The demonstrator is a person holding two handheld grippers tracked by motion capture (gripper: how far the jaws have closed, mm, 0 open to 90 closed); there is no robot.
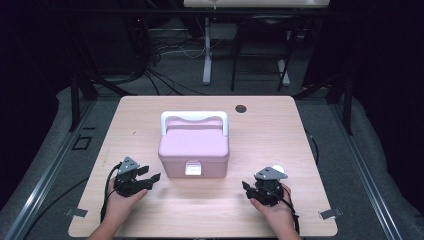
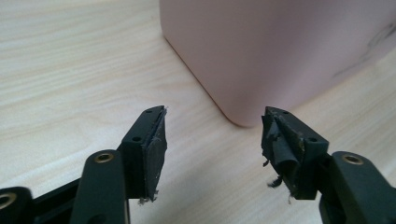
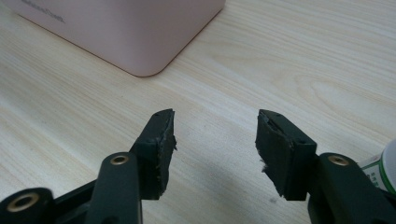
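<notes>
While the pink box (image 1: 194, 150) sat mid-table, the left gripper (image 1: 150, 179) at its eight o'clock and the right gripper (image 1: 248, 189) at four o'clock both gaped, empty.

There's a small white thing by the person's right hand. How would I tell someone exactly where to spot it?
Start at the wooden table and find the pink box with a white handle in its middle. Go to the right gripper near the front edge; the small white round thing lies just behind it. It is the one loose small item there, and the right gripper view shows green print on its white side.
</notes>
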